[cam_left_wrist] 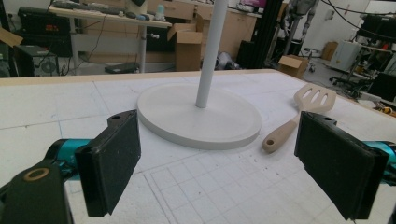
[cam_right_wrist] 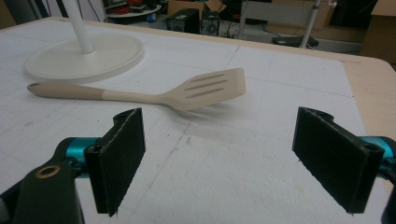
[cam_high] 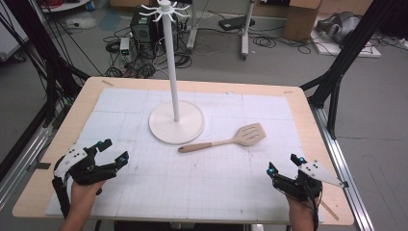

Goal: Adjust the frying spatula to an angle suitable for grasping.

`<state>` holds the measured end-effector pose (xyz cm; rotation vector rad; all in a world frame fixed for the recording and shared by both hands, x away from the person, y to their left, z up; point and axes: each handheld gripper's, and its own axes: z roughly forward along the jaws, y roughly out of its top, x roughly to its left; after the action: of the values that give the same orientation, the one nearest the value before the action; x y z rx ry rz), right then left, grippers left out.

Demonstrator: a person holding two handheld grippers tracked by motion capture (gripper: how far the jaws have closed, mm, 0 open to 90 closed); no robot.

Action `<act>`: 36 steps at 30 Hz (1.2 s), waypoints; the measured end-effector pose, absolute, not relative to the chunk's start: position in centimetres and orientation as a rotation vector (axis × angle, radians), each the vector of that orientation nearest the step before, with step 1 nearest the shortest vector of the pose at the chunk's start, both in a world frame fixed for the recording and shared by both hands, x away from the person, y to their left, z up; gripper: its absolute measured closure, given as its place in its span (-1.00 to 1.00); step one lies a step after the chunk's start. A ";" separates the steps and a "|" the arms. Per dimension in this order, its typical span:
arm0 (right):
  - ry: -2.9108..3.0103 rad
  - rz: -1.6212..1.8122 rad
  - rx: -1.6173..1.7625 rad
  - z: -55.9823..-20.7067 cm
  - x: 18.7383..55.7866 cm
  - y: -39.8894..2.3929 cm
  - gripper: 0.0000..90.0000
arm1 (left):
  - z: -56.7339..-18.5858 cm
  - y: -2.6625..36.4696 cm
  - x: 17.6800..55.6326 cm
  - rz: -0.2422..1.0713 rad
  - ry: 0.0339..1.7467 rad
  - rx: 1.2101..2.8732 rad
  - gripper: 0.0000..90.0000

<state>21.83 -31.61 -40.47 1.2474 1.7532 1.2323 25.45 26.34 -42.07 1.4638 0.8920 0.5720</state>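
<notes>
Spatula flat on mat, ahead and inward of right gripper, slotted blade nearest those tongs, handle tip just beside stand base. Looks light, stiff, probably a bit slick; best pinched mid-handle, blade too thin and flat. Right tongs wide, nothing between. Left gripper also wide, empty, farther off, across stand base from spatula.

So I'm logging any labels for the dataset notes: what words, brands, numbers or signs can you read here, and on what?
None can be read.
Spatula: no print visible.
White stand: plain.
Gridded mat: ruled lines, no figures.
Cardboard boxes and floor equipment: any markings are too small or blurred.
</notes>
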 end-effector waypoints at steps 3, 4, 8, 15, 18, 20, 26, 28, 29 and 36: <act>1.752 1.229 1.250 -40.6 21.7 -31.8 -0.65 | -42.1 26.3 25.6 0.570 0.897 1.457 -0.67; 1.753 1.231 1.252 -40.6 21.7 -31.8 -0.65 | -42.1 26.3 25.6 0.572 0.902 1.453 -0.67; 1.744 1.236 1.269 -40.7 21.7 -32.0 -0.65 | -42.2 26.2 25.9 0.576 0.924 1.437 -0.67; 1.760 1.236 1.305 -41.1 22.1 -32.5 -0.64 | -42.2 26.2 25.8 0.582 0.946 1.433 -0.64; 1.764 1.238 1.329 -41.0 22.3 -32.4 -0.64 | -42.2 26.1 25.7 0.577 0.935 1.449 -0.60; 1.768 1.229 1.315 -40.9 22.5 -32.0 -0.60 | -42.3 25.9 25.7 0.572 0.931 1.467 -0.55; 1.795 1.216 1.311 -40.9 23.9 -31.3 -0.14 | -42.5 26.0 25.4 0.564 0.906 1.541 -0.43; 1.797 1.218 1.311 -41.0 24.2 -31.2 -0.06 | -42.6 26.1 25.4 0.568 0.907 1.555 -0.42; 1.813 1.223 1.343 -41.1 24.9 -31.1 0.18 | -42.7 26.2 25.4 0.567 0.917 1.562 -0.42; 1.869 1.194 1.339 -41.0 27.1 -31.5 0.73 | -42.7 26.5 25.4 0.563 0.929 1.540 -0.40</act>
<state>27.07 -31.48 -41.05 1.3385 1.8688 1.1935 25.38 26.46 -42.75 1.5401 0.9287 0.5631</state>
